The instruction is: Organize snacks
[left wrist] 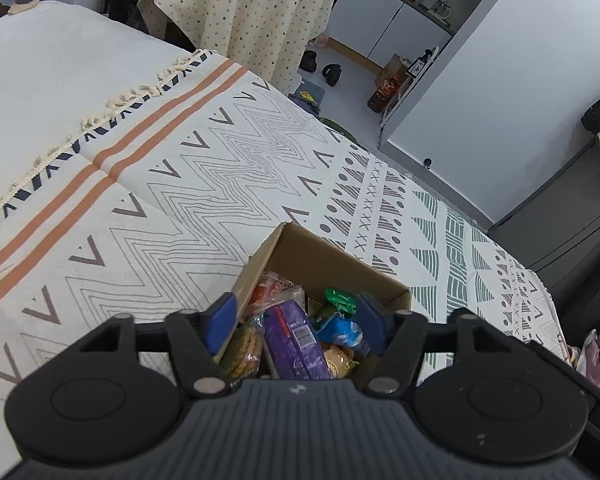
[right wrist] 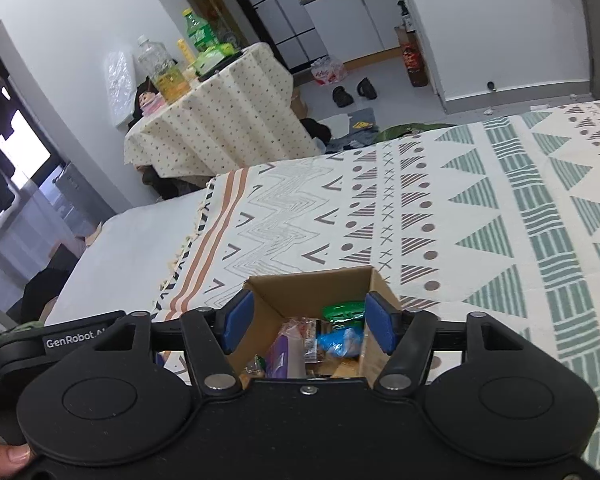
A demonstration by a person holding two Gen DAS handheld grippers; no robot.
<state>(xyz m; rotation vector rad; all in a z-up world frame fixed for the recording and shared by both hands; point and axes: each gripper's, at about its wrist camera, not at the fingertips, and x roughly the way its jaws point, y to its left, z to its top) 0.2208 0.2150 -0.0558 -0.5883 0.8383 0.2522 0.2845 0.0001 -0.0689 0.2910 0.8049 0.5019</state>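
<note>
Left tongs [left wrist: 296, 320] wide open, gripping nothing, hanging over the open brown cardboard box [left wrist: 384, 280]. Right tongs [right wrist: 306, 322] likewise wide open, empty, above the same box [right wrist: 316, 282]. Box sits on the bed's patterned zigzag blanket [left wrist: 220, 168]. Inside: one purple packet [left wrist: 296, 340], one blue packet [left wrist: 340, 330], one green packet [left wrist: 340, 299], at least two clear biscuit packs [left wrist: 244, 346], the rest hidden.
</note>
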